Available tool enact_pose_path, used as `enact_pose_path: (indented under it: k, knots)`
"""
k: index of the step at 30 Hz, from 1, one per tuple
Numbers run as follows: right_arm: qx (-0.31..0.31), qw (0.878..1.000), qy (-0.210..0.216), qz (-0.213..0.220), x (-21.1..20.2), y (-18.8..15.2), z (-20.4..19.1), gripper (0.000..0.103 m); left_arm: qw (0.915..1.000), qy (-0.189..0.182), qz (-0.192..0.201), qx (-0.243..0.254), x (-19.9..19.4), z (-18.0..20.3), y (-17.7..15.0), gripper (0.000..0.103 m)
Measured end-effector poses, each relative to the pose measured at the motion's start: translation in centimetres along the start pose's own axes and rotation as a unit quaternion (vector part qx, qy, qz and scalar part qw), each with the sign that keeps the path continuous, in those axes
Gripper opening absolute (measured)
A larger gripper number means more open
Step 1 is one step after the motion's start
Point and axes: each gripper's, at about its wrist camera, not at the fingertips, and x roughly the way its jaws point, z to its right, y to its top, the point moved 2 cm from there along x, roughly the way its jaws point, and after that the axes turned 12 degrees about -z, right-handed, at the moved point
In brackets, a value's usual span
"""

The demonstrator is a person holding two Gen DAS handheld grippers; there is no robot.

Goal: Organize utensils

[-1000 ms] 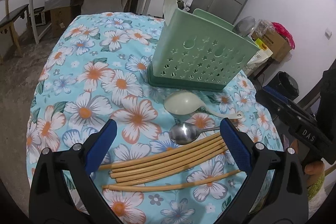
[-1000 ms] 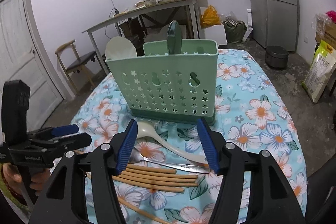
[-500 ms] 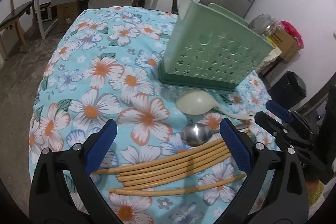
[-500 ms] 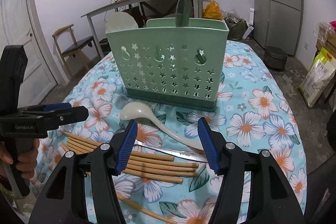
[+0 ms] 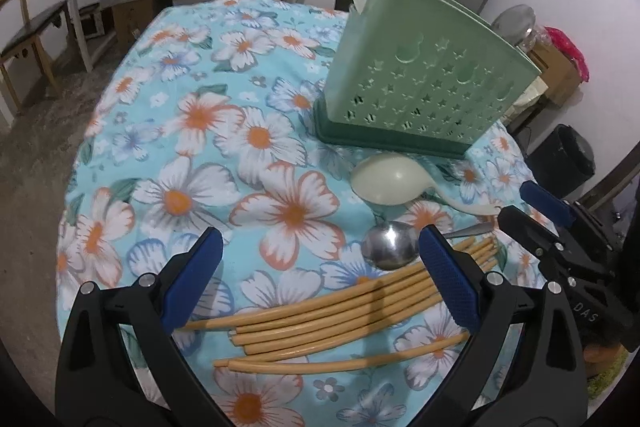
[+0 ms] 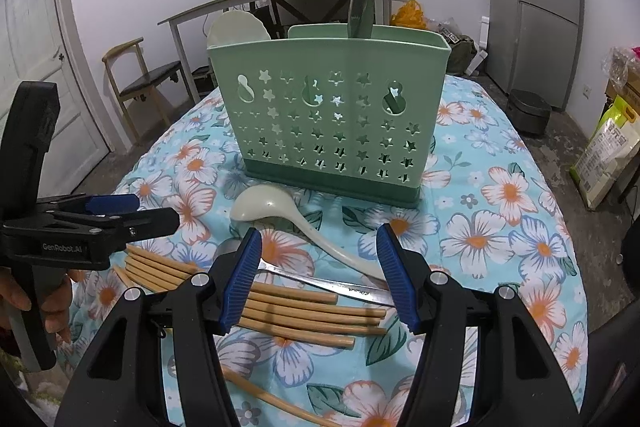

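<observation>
Both grippers standing open and empty: right gripper [image 6: 318, 275] hovering over the metal spoon [image 6: 320, 281] handle and chopsticks [image 6: 296, 315]; left gripper [image 5: 318, 283] poised above the same bundle. Loose utensils lying on the floral tablecloth [image 5: 192, 131] just before the green holder [image 6: 332, 119], white ladle [image 6: 280, 211] nearest its base. Likely hazards: closing on spoon and chopsticks together, thin rounded sticks rolling or slipping between pads, grippers crowding each other over one cluster.
</observation>
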Motion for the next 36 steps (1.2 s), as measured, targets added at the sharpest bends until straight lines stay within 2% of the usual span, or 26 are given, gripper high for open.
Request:
enact_pose_path:
  k: [5, 8, 14, 15, 16, 17, 18, 20, 23, 30, 33, 36]
  knots:
    - [0.001, 1.000, -0.002, 0.002, -0.3, -0.2, 0.1, 0.058, 0.9996, -0.018, -0.013, -0.018, 0.7, -0.2, 0.0, 0.095]
    - [0.006, 1.000, 0.000, 0.001, -0.4, -0.6, 0.3, 0.058, 0.9992, -0.036, -0.005, -0.018, 0.6, 0.2, 0.1, 0.095]
    - [0.026, 0.999, 0.024, -0.021, 0.1, -1.8, 0.2, 0.058, 0.9903, -0.128, -0.011, -0.052, 1.1, 0.0, 0.5, 0.093]
    - [0.028, 0.999, 0.028, -0.024, 0.2, -2.1, 0.0, 0.058, 0.9878, -0.145, -0.012, -0.055, 1.2, 0.0, 0.6, 0.089]
    - [0.028, 0.999, 0.031, -0.026, 0.2, -2.2, -0.1, 0.058, 0.9853, -0.160, -0.013, -0.059, 1.4, -0.1, 0.7, 0.074]
    - [0.028, 0.999, 0.033, -0.027, 0.2, -2.3, -0.3, 0.058, 0.9836, -0.168, -0.018, -0.063, 1.6, -0.1, 0.7, 0.067]
    - [0.026, 0.999, 0.035, -0.029, 0.3, -2.4, -0.5, 0.058, 0.9812, -0.178, -0.027, -0.071, 2.1, -0.3, 0.8, 0.064]
    - [0.023, 0.999, 0.038, -0.031, 0.4, -2.5, -0.9, 0.058, 0.9771, -0.190, -0.040, -0.087, 3.0, -0.6, 0.9, 0.049]
    - [0.017, 0.999, 0.040, -0.032, 0.4, -2.4, -1.2, 0.058, 0.9734, -0.202, -0.049, -0.096, 3.9, -0.9, 0.9, 0.042]
    - [0.015, 0.998, 0.045, -0.036, 0.5, -2.4, -1.7, 0.058, 0.9696, -0.218, -0.055, -0.097, 5.6, -1.4, 1.1, 0.041]
    - [0.016, 0.998, 0.046, -0.038, 0.6, -2.4, -1.8, 0.058, 0.9633, -0.241, -0.059, -0.102, 5.9, -1.7, 1.1, 0.041]
    - [0.016, 0.998, 0.046, -0.039, 0.6, -2.4, -1.8, 0.058, 0.9492, -0.285, -0.075, -0.110, 6.1, -1.9, 0.9, 0.040]
